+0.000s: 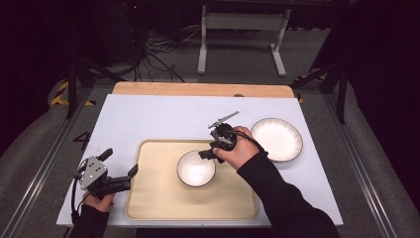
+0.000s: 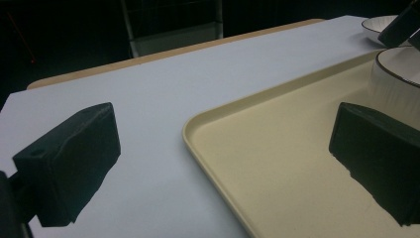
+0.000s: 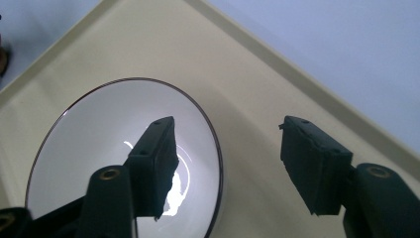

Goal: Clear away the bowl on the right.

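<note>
High view: white bowl (image 1: 196, 168) is being seen sitting on the beige tray (image 1: 153, 198), right gripper (image 1: 210, 151) is being held at the bowl's far-right rim, left gripper (image 1: 121, 171) is being kept at the tray's left edge, well apart from the bowl. Left gripper view: jaws are being held apart, empty, straddling the tray rim. Right gripper view: jaws are being held apart across the bowl rim (image 3: 218, 163), one inside, one outside, pads not pressing. Right hand is judged nearer the bowl.

One white bowl (image 1: 196, 168) with a dark rim, one white plate (image 1: 276, 139) — also dark-rimmed, one beige tray (image 1: 153, 198), one bench (image 1: 148, 116), two handheld grippers — left (image 1: 132, 171) and right (image 1: 204, 154)
</note>
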Tool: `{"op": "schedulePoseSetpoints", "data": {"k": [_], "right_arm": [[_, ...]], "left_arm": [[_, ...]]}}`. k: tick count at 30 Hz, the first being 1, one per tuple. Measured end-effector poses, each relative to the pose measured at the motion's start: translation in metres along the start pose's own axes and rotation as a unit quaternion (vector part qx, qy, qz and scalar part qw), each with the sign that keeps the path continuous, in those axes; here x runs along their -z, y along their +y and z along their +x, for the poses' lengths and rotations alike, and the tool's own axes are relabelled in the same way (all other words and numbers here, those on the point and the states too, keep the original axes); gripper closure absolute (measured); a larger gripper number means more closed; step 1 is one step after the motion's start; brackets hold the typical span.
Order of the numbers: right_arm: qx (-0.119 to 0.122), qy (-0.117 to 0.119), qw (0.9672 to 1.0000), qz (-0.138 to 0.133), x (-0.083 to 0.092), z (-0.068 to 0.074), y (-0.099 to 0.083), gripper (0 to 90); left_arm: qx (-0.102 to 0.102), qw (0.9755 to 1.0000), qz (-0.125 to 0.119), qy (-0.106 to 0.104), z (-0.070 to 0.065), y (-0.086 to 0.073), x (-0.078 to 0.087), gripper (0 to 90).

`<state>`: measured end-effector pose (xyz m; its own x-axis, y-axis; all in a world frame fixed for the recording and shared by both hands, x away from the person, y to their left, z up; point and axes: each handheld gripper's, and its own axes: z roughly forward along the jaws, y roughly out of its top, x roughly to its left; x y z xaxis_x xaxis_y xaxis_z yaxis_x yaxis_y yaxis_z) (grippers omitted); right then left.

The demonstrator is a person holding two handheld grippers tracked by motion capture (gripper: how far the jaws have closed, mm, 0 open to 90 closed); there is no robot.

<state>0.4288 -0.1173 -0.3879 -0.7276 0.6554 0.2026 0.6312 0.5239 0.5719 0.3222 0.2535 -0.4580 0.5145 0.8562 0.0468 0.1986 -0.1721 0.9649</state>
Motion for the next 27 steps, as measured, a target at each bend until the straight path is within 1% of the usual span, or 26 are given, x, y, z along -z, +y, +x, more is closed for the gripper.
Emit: {"op": "schedulePoseSetpoints", "data": {"k": [3,4,5,6,8,10,11,13,15,18,19,22,23,25,27], "right_arm": [[0.018,-0.004,0.9995,-0.026,0.008,0.001,-0.003,34.5],[0.018,-0.004,0.9995,-0.026,0.008,0.001,-0.003,34.5],[0.021,-0.007,0.9992,-0.033,0.01,0.001,-0.004,33.4],[0.025,-0.007,0.9988,-0.041,0.013,0.001,-0.005,30.8],[0.04,-0.008,0.9972,-0.063,0.017,0.001,-0.007,25.8],[0.059,-0.012,0.9945,-0.086,0.022,0.0,-0.01,23.5],[0.063,-0.012,0.9938,-0.091,0.024,0.0,-0.011,23.1],[0.076,-0.008,0.9911,-0.109,0.028,0.0,-0.014,21.5],[0.082,-0.005,0.9888,-0.124,0.032,0.0,-0.017,20.9],[0.094,-0.003,0.9843,-0.149,0.038,-0.001,-0.022,20.9],[0.095,-0.003,0.9833,-0.155,0.04,-0.001,-0.024,20.9],[0.106,-0.003,0.9784,-0.178,0.045,-0.004,-0.028,20.1],[0.114,-0.005,0.9759,-0.186,0.047,-0.006,-0.03,20.1],[0.121,-0.007,0.9736,-0.194,0.051,-0.007,-0.032,20.1],[0.127,-0.006,0.97,-0.207,0.055,-0.009,-0.036,20.1]], "left_arm": [[0.001,1.0,0.0,0.0,0.0,0.0,0.0,0.1],[0.001,1.0,0.0,0.0,0.0,0.0,0.0,0.1],[0.001,1.0,0.0,0.001,0.0,0.0,0.0,0.1],[0.001,1.0,0.0,0.001,0.0,0.0,0.0,0.1],[0.002,1.0,0.0,0.0,0.0,0.0,0.0,0.1],[0.002,1.0,0.0,0.0,0.0,0.0,0.0,0.1],[0.001,1.0,0.0,0.001,0.0,0.0,0.0,0.1],[0.002,1.0,0.0,0.0,0.0,0.0,0.0,0.1],[0.002,1.0,0.0,0.0,0.0,0.0,0.0,0.1],[0.002,1.0,0.0,0.0,0.0,0.0,0.0,0.1],[0.002,1.0,0.0,0.0,0.0,0.0,0.0,0.1],[0.002,1.0,0.0,0.0,0.001,0.0,0.0,0.1],[0.002,1.0,0.0,0.0,0.001,0.0,0.0,0.1],[0.002,1.0,0.0,0.0,0.001,0.0,0.0,0.1],[0.002,1.0,0.0,0.0,0.001,0.0,0.0,0.1]]}}
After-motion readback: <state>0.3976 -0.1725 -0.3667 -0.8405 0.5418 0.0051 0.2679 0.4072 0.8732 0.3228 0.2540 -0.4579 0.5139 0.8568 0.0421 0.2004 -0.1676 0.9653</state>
